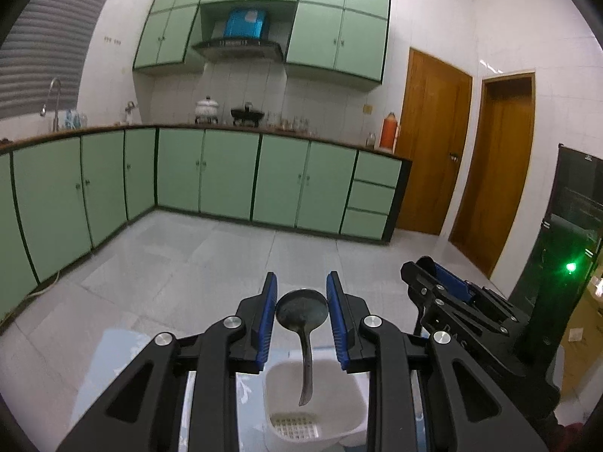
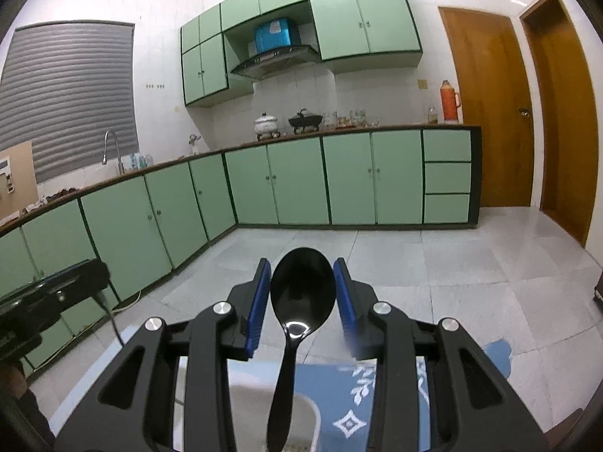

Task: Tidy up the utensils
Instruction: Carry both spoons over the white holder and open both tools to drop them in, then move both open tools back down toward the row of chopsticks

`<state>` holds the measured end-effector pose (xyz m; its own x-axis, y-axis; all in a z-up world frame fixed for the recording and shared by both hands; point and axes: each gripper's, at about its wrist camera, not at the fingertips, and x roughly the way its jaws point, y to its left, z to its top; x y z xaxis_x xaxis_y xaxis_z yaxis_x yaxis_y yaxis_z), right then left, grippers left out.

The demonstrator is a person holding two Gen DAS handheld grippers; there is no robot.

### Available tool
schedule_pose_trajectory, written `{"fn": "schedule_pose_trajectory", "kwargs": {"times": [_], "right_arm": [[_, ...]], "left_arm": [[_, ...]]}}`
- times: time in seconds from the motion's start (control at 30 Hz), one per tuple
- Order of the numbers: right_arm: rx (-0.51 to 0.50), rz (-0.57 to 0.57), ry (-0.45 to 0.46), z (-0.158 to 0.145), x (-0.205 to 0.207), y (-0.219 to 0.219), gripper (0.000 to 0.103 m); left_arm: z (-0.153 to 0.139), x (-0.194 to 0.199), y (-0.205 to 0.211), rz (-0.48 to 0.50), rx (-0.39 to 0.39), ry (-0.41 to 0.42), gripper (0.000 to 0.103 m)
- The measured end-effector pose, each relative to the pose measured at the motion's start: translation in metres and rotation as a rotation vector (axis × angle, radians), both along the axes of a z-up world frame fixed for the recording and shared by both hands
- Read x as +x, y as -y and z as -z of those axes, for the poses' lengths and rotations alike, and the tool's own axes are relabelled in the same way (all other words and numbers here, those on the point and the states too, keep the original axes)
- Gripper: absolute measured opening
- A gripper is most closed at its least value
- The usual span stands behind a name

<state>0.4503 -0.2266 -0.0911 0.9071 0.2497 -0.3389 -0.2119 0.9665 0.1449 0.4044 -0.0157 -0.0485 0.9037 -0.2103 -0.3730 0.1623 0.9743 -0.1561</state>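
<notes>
In the left wrist view my left gripper (image 1: pixel 301 307) is shut on the bowl of a dull metal spoon (image 1: pixel 302 316); its handle hangs down over a white plastic utensil holder (image 1: pixel 348 399) with a perforated bottom. My right gripper (image 1: pixel 433 286) shows at the right of that view. In the right wrist view my right gripper (image 2: pixel 302 288) is shut on the bowl of a glossy black plastic spoon (image 2: pixel 301 293); its handle hangs down over the white holder's rim (image 2: pixel 312 410). My left gripper's body (image 2: pixel 56 293) shows at the left edge.
The holder stands on a blue patterned cloth (image 2: pixel 339 388). Beyond it lie a tiled floor (image 1: pixel 226 256), green base cabinets (image 1: pixel 226 177) with a worktop, wooden doors (image 1: pixel 433 143) and a dark appliance (image 1: pixel 569 256) at the right.
</notes>
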Motion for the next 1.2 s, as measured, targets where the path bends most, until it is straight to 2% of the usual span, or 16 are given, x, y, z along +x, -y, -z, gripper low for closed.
{"fn": "schedule_pose_trajectory", "kwargs": {"times": [0.07, 0.2, 0.3, 0.4, 0.5, 0.6, 0.8, 1.0, 1.2], "right_arm": [[0.024, -0.006, -0.021, 0.004, -0.004, 0.003, 0.046], [0.056, 0.001, -0.035, 0.003, -0.021, 0.010, 0.048], [0.080, 0.018, -0.048, -0.003, -0.041, 0.020, 0.056], [0.092, 0.025, -0.068, -0.008, -0.070, 0.029, 0.062], [0.101, 0.033, -0.100, -0.006, -0.105, 0.036, 0.073], [0.096, 0.025, -0.145, 0.002, -0.138, 0.037, 0.076], [0.055, 0.008, -0.310, 0.039, -0.212, 0.026, 0.085], [0.025, -0.013, -0.429, 0.065, -0.261, 0.012, 0.086], [0.004, -0.029, -0.499, 0.089, -0.305, 0.005, 0.086]], "left_arm": [[0.006, -0.002, 0.000, 0.005, 0.005, -0.017, 0.027], [0.007, -0.012, -0.001, 0.004, 0.010, -0.018, 0.031], [0.003, -0.024, -0.002, 0.004, 0.017, -0.016, 0.037], [-0.004, -0.048, -0.003, 0.005, 0.030, -0.014, 0.047], [-0.005, -0.072, -0.002, 0.013, 0.048, -0.029, 0.051], [0.004, -0.103, -0.006, 0.019, 0.061, -0.064, 0.054], [0.049, -0.163, -0.012, 0.029, 0.096, -0.209, 0.061], [0.094, -0.208, -0.014, 0.048, 0.139, -0.363, 0.062], [0.123, -0.243, -0.013, 0.057, 0.158, -0.438, 0.062]]}}
